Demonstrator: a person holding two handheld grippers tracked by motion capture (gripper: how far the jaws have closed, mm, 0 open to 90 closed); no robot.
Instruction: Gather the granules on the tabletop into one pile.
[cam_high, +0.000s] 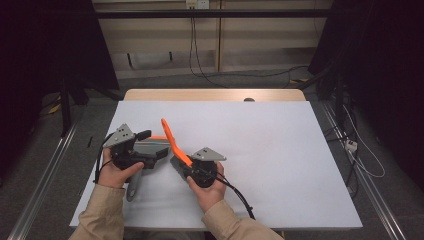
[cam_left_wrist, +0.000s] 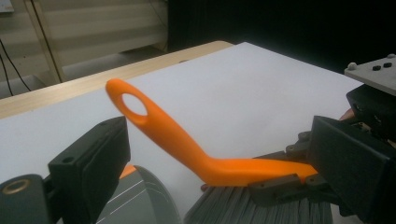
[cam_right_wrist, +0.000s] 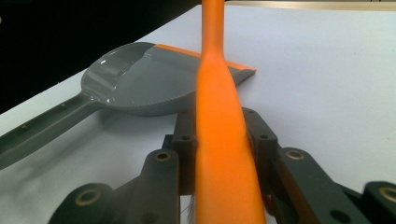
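We saw the right gripper (cam_high: 184, 161) closed firmly on the orange plastic brush with a curved handle (cam_high: 172, 141); in the right gripper view its 2 black jaws pressed against both sides of the orange handle (cam_right_wrist: 222, 140), which ran straight up between them. The brush stood near the middle of the white table (cam_high: 270, 150), on its left half, with the handle rising away from the person and a round hole (cam_left_wrist: 134, 103) at its far end. In the left gripper view we could see grey bristles (cam_left_wrist: 243, 205) under the orange handle, low beside the table surface; whether they touched it we could not tell. The grey plastic dustpan with an orange front edge (cam_right_wrist: 140, 79) lay flat on the table just beside the brush, and its long grey handle (cam_high: 134, 184) pointed back toward the person. The left gripper (cam_high: 149, 145) was over the dustpan, and its 2 jaws stood apart; in the left gripper view a wide gap was between them and they pressed on nothing. Whether this gripper touched the dustpan we could not say. Each gripper was carried by 1 hand in a beige sleeve (cam_high: 102, 210).
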